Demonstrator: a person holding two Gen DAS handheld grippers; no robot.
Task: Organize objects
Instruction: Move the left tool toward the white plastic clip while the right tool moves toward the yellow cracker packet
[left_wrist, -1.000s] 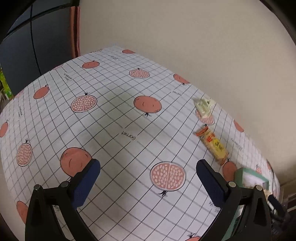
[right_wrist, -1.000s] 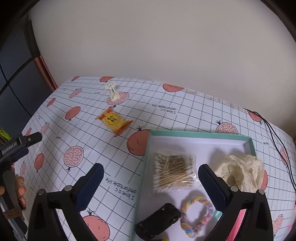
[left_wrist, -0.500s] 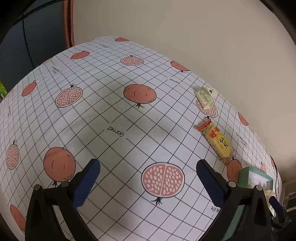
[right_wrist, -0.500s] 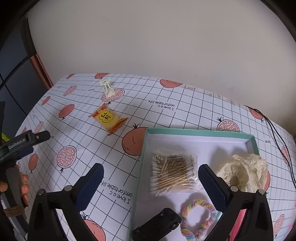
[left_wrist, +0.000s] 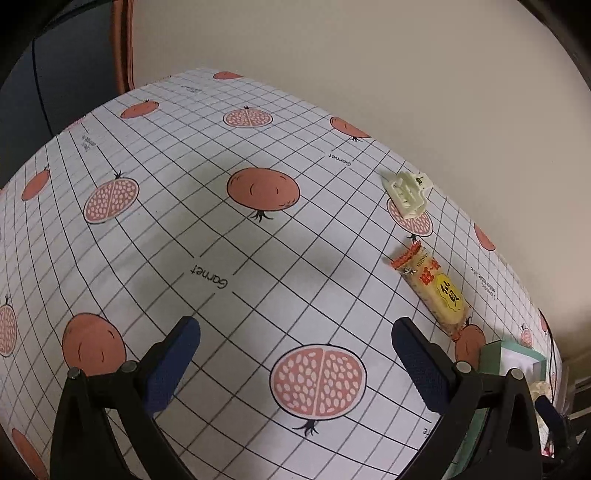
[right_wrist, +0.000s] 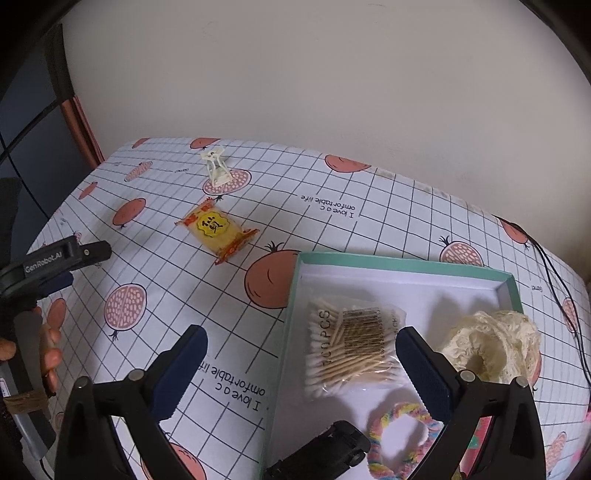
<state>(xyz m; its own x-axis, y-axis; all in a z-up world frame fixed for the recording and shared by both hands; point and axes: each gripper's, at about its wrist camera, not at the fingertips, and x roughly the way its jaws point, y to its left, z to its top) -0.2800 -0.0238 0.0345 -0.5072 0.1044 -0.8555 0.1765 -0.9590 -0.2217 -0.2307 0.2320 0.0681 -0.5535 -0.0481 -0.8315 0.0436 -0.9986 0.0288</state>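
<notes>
I judge the task as more than half done. On my desk (right_wrist: 332, 206) the green box (right_wrist: 406, 260) already holds four things: the cream lace scrunchie (right_wrist: 491, 343), the bag of cotton swabs (right_wrist: 351, 347), the pastel hair tie (right_wrist: 402, 435) and a black clip (right_wrist: 325, 454). Outside remain the yellow snack packet (right_wrist: 216, 229) and, beyond it, the cream hair claw (right_wrist: 217, 168). My left tool (left_wrist: 295, 360) and right tool (right_wrist: 301, 365) are both spread wide and carry nothing.
</notes>
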